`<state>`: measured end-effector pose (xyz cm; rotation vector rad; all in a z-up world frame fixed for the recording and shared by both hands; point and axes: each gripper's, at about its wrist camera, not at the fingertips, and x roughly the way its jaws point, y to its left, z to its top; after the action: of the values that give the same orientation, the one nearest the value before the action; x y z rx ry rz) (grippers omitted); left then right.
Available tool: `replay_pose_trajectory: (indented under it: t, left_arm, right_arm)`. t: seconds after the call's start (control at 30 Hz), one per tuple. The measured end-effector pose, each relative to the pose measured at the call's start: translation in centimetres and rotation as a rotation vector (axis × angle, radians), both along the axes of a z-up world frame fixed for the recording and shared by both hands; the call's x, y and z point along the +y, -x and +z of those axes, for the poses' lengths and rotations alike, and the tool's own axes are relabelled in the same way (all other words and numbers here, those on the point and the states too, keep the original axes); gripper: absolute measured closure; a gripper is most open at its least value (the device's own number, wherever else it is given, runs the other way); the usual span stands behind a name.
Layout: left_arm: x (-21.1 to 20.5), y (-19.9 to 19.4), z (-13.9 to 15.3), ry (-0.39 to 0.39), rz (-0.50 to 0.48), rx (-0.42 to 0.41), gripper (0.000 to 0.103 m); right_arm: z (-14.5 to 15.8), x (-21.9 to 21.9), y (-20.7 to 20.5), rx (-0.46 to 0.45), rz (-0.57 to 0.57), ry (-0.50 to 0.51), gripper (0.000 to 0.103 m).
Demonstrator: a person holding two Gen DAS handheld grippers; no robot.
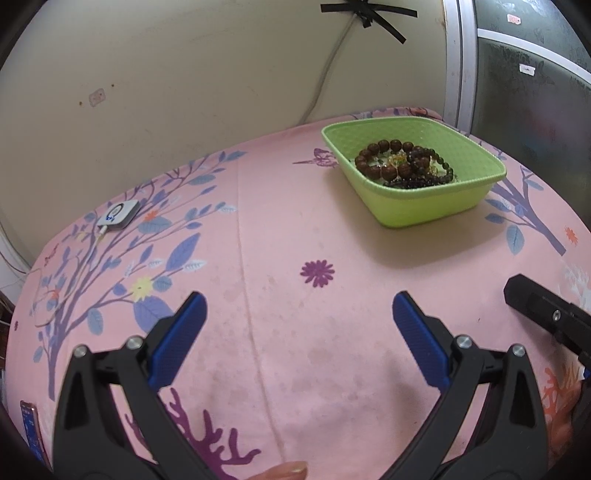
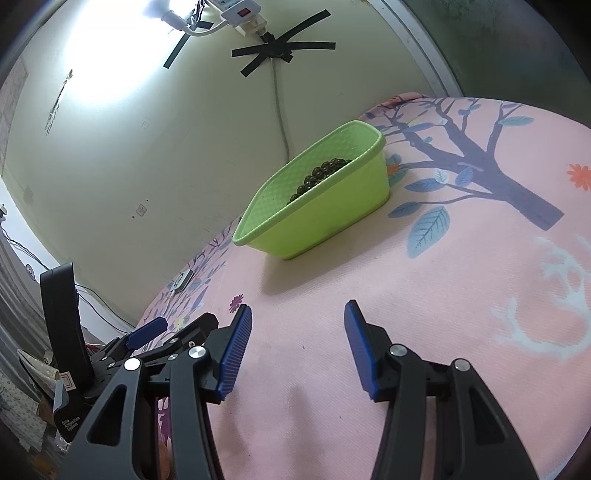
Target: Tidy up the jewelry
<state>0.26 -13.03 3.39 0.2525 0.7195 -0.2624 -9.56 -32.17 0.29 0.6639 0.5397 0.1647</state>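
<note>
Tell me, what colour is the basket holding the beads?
Light green basket, clearest in the left wrist view.

A home bedroom: a pink floral bedsheet [image 1: 280,229] against a cream wall [image 1: 184,74], power strip [image 2: 242,13] taped above.

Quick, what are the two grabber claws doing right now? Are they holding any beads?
Left gripper: open, holding nothing.
Right gripper: open, holding nothing.
</note>
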Motion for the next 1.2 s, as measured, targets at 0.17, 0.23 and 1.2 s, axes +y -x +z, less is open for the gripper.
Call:
replay_pose_trajectory:
  t: [0.17,0.23,1.2]
  left_arm:
    - [-0.07,-0.04,-0.04,-0.002,0.000,-0.001,0.006]
    - [-0.07,-0.04,-0.04,-0.003,0.001,-0.001,0.006]
    - [0.15,-0.36,-0.44,-0.017,0.031,0.010,0.006]
  right_arm:
    - [0.05,-0.09,0.03,-0.007,0.003,-0.007,0.076]
    - [0.08,-0.11,0.03,-0.008,0.003,-0.010,0.075]
    - [0.26,-0.58,0.20,-0.033,0.006,-0.030,0.070]
